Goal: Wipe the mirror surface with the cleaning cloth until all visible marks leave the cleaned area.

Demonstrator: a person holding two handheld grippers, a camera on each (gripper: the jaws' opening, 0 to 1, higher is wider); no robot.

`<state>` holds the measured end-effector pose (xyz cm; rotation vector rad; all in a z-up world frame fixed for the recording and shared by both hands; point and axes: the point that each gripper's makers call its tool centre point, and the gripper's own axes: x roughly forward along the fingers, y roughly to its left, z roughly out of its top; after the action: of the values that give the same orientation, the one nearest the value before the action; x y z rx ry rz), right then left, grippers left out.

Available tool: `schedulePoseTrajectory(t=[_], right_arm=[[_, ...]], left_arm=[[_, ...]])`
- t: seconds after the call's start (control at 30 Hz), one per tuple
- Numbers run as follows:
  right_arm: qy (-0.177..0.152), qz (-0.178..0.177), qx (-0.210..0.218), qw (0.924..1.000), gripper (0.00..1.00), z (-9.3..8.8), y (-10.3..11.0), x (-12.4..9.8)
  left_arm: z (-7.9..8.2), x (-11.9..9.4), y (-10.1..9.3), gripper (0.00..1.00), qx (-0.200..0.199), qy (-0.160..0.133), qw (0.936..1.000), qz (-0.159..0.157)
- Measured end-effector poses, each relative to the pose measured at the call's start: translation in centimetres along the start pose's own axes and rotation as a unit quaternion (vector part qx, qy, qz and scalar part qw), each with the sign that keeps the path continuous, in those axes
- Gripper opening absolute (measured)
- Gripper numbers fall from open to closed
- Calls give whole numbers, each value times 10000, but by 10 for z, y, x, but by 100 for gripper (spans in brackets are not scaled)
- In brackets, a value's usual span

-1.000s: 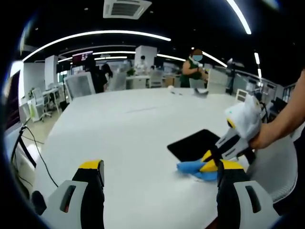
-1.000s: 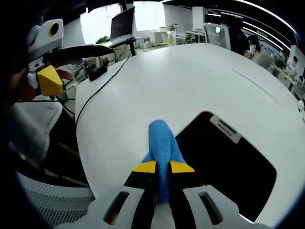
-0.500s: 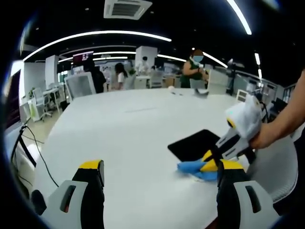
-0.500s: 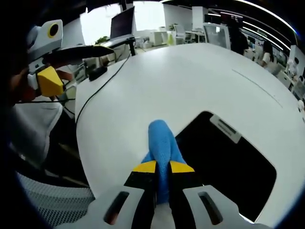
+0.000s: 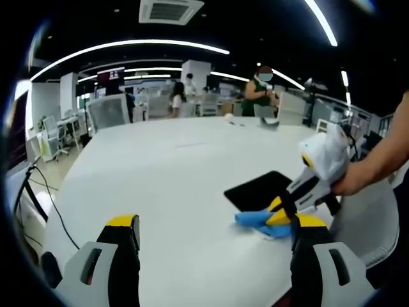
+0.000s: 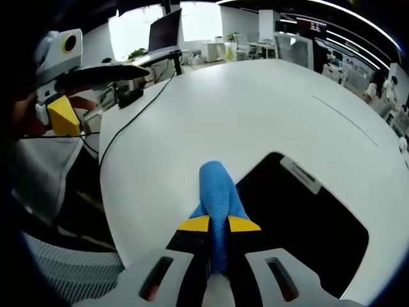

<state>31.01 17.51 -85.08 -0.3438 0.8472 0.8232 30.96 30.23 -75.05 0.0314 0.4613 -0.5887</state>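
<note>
Mirror [image 6: 313, 227]: the dark rectangular panel lying flat on the white table [image 6: 255, 109], just beside the blue cleaning cloth [image 6: 217, 192]. In the right gripper view, your right gripper [image 6: 218, 225] has its yellow-tipped jaws closed on the near end of the cloth, which runs forward as a folded roll resting on the table at the mirror's near corner. A pale label strip [image 6: 300, 176] lies along the mirror's far edge. Your left gripper [image 6: 64, 115] appears at the far left, off the table's edge, beside a black cable [image 6: 137, 115] trailing over the tabletop.

In the left gripper view, your left gripper [image 5: 211, 224] holds its jaws wide apart, nothing between them, above the table's near edge. Beyond it, the right gripper [image 5: 281, 214] pins the cloth [image 5: 255, 220] at the mirror's [image 5: 259, 190] near corner. People [image 5: 259, 93] stand at the far end of the room.
</note>
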Motion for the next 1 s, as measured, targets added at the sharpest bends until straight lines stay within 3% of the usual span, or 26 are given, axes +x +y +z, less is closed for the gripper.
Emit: schedulePoseTrajectory(t=[0.5,1.0], right_arm=[[7,-20,-76,10000,3,13,-13,10],[31,-128,-145,9998,3,29,-38,22]], left_arm=[[-4,-3,4,100,-84,10,10000,48],[-7,-5,4,100,-154,33,9998,84]])
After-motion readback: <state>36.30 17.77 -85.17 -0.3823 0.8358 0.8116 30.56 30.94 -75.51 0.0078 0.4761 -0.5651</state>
